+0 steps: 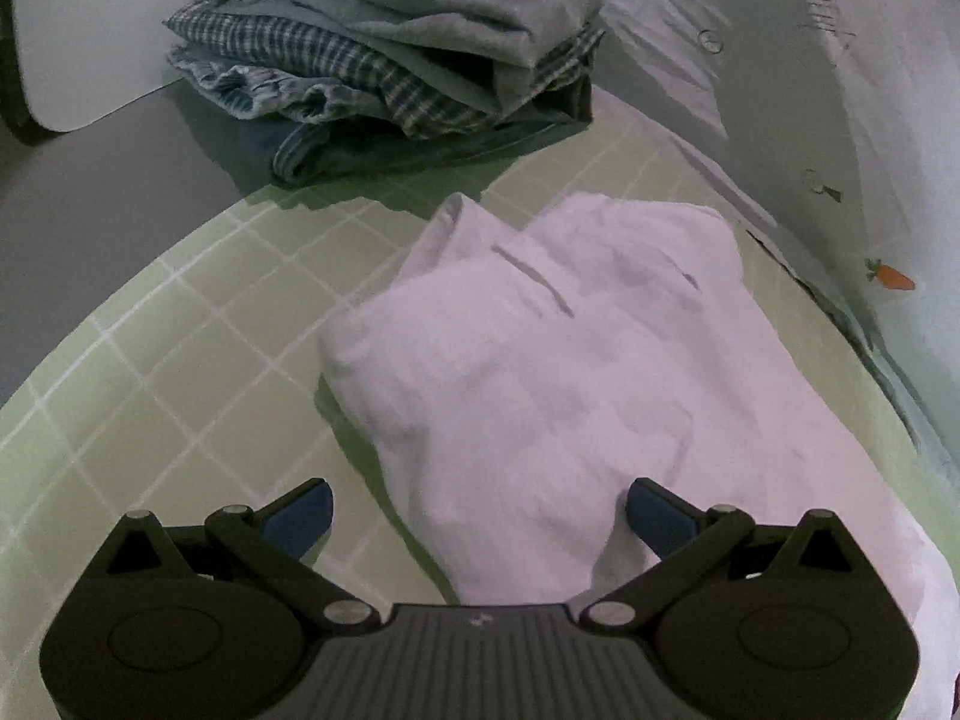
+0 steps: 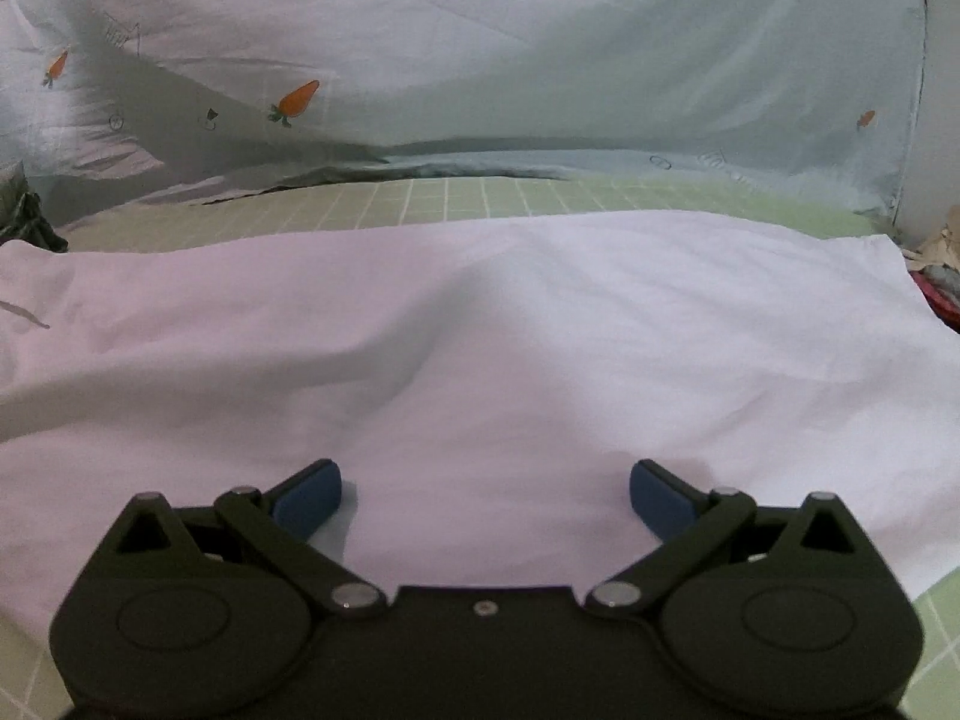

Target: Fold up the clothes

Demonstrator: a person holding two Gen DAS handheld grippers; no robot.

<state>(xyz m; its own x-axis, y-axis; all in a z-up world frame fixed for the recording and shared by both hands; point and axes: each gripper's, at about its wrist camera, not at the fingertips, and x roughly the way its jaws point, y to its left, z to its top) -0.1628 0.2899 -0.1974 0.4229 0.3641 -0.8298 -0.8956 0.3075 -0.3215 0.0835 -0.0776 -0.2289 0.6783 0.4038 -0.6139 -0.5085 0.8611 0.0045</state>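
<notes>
A white garment [image 1: 552,360] lies rumpled on a green checked sheet [image 1: 180,348]; its collar end points away from me in the left wrist view. My left gripper [image 1: 480,516] stands open just above the garment's near edge, with cloth between the blue pads [image 1: 303,519] but not pinched. In the right wrist view the same white garment [image 2: 480,330] spreads wide and mostly flat, with a soft ridge in the middle. My right gripper [image 2: 486,501] hangs open over it, with its blue pads [image 2: 660,504] wide apart and nothing held.
A pile of folded clothes [image 1: 390,54], grey, plaid and blue, sits at the far left of the bed. A pale sheet with carrot prints [image 2: 480,60] rises behind the garment. Coloured clutter [image 2: 936,276] shows at the right edge.
</notes>
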